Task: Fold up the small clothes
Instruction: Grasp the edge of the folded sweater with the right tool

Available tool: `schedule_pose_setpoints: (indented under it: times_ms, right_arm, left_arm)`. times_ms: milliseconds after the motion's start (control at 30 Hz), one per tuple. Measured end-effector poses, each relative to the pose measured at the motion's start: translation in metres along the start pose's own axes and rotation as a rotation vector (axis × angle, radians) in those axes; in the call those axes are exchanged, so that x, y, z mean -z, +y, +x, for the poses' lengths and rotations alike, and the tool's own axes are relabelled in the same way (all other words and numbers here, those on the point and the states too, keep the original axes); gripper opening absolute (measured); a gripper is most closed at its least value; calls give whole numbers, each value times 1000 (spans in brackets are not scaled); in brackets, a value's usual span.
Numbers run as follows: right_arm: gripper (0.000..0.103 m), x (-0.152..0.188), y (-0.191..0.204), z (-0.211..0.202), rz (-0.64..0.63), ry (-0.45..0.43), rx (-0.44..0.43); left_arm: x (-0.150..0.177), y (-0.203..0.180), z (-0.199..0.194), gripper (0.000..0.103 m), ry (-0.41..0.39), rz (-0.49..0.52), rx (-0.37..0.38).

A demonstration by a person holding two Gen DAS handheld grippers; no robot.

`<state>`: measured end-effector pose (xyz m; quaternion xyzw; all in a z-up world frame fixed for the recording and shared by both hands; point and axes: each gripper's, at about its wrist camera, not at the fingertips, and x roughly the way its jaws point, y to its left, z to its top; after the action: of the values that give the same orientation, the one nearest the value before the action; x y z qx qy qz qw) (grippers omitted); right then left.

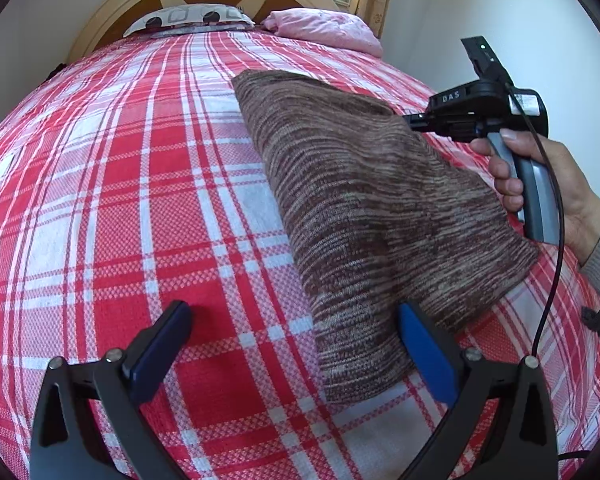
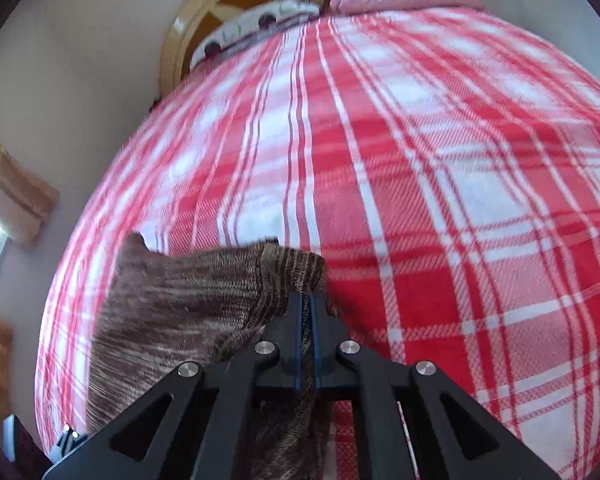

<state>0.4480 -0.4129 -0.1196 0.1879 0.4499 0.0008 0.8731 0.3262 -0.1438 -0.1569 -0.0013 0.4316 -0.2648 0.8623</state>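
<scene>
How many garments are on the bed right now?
1: a brown knit garment lies on the plaid bedspread, its far edge pinched in the right gripper. The left gripper is open at its near end. Others may lie out of view.

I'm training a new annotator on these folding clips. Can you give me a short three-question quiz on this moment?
1. True or false: the right gripper is shut on an edge of the brown knit garment.
2. The left gripper is: A) shut on the garment, B) open, with the garment's near end between its blue pads, C) resting on the pink bedding.
3. What pattern covers the bedspread under the garment?

Key: 1 true. 2 B. 3 red and white plaid.
</scene>
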Motion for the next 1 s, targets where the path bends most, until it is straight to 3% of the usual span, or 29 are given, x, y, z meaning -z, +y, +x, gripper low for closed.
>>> schedule_pose_setpoints:
  times_ms: [67, 100, 200, 300, 367, 400, 433, 500, 633, 667, 800, 1000]
  right_arm:
    - [34, 2, 1, -13, 25, -37, 42]
    - [58, 5, 4, -23, 17, -61, 37]
    - [58, 25, 25, -52, -77, -109, -117]
    - [58, 48, 38, -51, -139, -19, -222]
    - [56, 61, 29, -35, -120, 63, -179]
    - [50, 66, 20, -31, -126, 56, -134]
    - [44, 67, 16, -33, -129, 44, -143]
    - [44, 66, 8, -40, -97, 33, -191]
    - [44, 51, 2, -49, -92, -41, -162]
    - [45, 46, -2, -46, -70, -35, -166]
    - [46, 23, -21, -21, 32, -8, -205]
    - [46, 3, -30, 13, 67, 23, -229]
  left_arm:
    - [1, 5, -5, 103, -20, -25, 25]
    - [2, 7, -7, 103, -28, -39, 32]
    - [2, 8, -7, 103, -28, -52, 32]
    - [1, 1, -6, 103, -17, -27, 10]
    - [-5, 0, -4, 103, 7, -23, 19]
    - [-7, 2, -5, 103, 5, -38, 25]
    - [-11, 4, -8, 103, -8, -56, 31]
    - [-15, 8, -11, 103, -25, -86, 50]
    - [-23, 8, 3, 98, 17, -135, 122]
    - [-25, 5, 9, 93, 34, -129, 117]
    - [-30, -6, 19, 92, 40, -87, 96]
    - [-33, -9, 26, 88, 41, -67, 95]
